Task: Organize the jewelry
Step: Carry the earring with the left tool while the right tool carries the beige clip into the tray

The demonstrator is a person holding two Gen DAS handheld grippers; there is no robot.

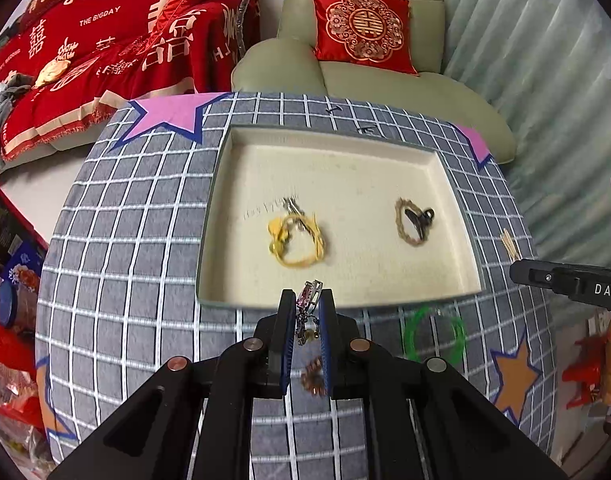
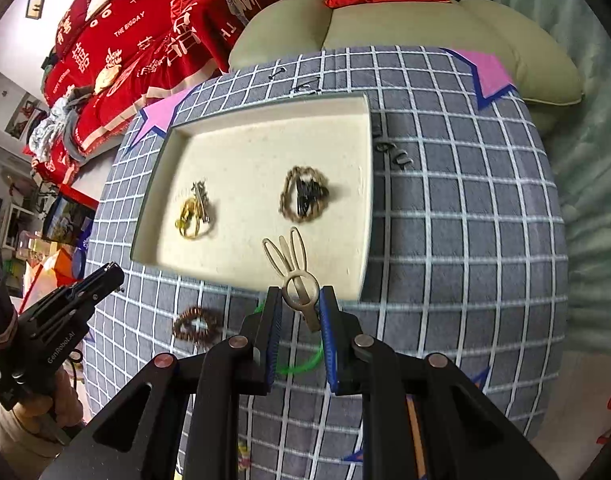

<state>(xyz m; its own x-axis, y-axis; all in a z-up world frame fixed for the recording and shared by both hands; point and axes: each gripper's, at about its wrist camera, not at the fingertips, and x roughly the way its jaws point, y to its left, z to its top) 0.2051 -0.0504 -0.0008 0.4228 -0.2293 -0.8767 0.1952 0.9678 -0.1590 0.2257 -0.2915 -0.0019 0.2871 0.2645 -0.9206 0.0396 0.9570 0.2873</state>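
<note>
Tray (image 1: 457, 216), shallow, cream-lined, on the grey checked desk (image 1: 145, 240). Contents: one yellow bracelet (image 1: 297, 240) with a small silver piece lying across it, left half; one brown braided bracelet (image 1: 411, 222) ringed around a black clip, right half. The two groups lie well apart.

On the desk outside the tray, near side: green bangle (image 1: 433, 334); reddish-brown beaded bracelet (image 2: 195, 324).

Left gripper (image 1: 307, 312): jaws clamped on a silver hair clip (image 1: 309, 300) set with pink stones, its top poking above the pads, held over the tray's near rim, gripper pointed steeply down.

Right gripper (image 2: 299, 308): jaws clamped on a beige rabbit-ear hair clip (image 2: 293, 268), round ring between the pads, ears up, over the tray's near edge; likewise angled steeply down.
</note>
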